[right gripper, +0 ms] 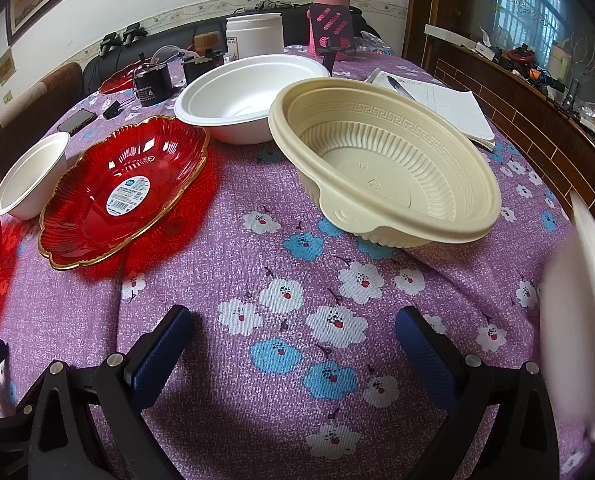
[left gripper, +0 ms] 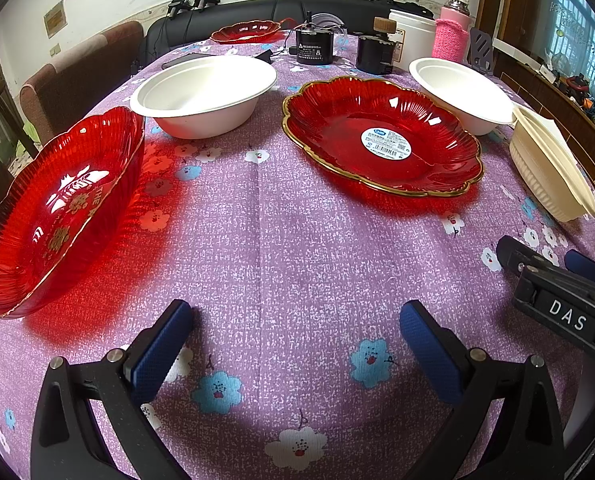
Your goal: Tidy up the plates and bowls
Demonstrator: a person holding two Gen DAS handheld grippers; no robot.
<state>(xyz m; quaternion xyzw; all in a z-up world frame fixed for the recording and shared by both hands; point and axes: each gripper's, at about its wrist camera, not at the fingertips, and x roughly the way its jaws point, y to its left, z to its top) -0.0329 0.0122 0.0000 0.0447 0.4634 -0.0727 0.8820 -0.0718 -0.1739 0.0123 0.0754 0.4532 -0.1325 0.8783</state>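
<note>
Both the left gripper (left gripper: 296, 322) and right gripper (right gripper: 293, 326) hover wide apart, empty, over scattered red plates (left gripper: 381, 136) and bowls (right gripper: 385, 164) awaiting stacking.

Two red plates (left gripper: 381, 136) (left gripper: 57, 216), two white bowls (left gripper: 205, 94) (left gripper: 463, 94), one cream bowl (right gripper: 385, 164) lie apart.

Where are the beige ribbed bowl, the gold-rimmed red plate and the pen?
beige ribbed bowl (right gripper: 381, 178), right wrist view, inner floor.
gold-rimmed red plate (left gripper: 337, 128), left wrist view, inner floor.
pen (right gripper: 402, 89), right wrist view, barrel.
</note>
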